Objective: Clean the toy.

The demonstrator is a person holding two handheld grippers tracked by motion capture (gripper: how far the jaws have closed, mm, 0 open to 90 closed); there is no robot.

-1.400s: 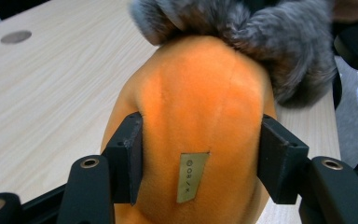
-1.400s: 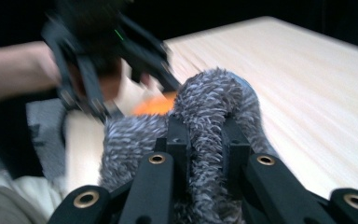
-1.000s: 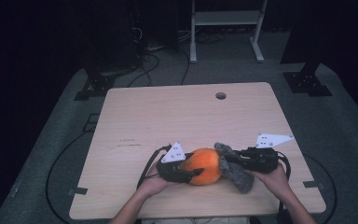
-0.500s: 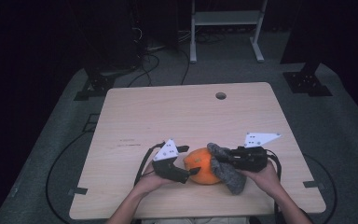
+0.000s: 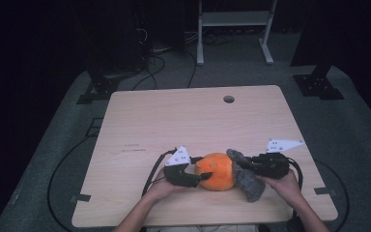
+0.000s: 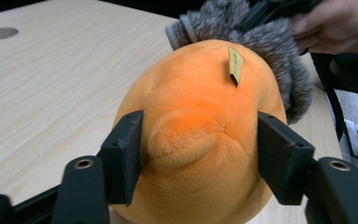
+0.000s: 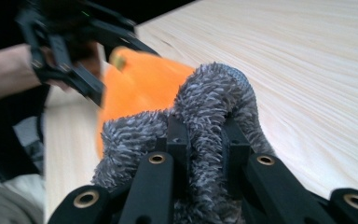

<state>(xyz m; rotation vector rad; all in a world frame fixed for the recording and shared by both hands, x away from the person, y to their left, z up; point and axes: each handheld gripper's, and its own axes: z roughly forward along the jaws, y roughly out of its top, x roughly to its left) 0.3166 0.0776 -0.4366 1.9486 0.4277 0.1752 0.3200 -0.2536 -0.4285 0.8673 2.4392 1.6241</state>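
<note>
An orange plush ball (image 5: 215,171) with a small tan tag (image 6: 235,65) lies near the table's front edge. My left gripper (image 5: 202,168) comes at it from the left. Its jaws have just been closing, and in the left gripper view (image 6: 200,149) the pads press into the plush on both sides of a soft bulge. A grey fuzzy cloth (image 5: 249,182) drapes against the ball's right side. My right gripper (image 5: 245,165) is shut on a fold of that cloth (image 7: 214,93), with the orange ball (image 7: 144,84) just beyond it.
The light wooden table (image 5: 174,121) has a round cable hole (image 5: 229,99) near its far edge. Cables trail from both grippers off the front edge. A white metal stand (image 5: 232,19) and dark equipment stand on the floor behind the table.
The left gripper's jaws spread wide half a second ago and have closed again on the orange ball. The right gripper has sunk a little with the grey cloth.
</note>
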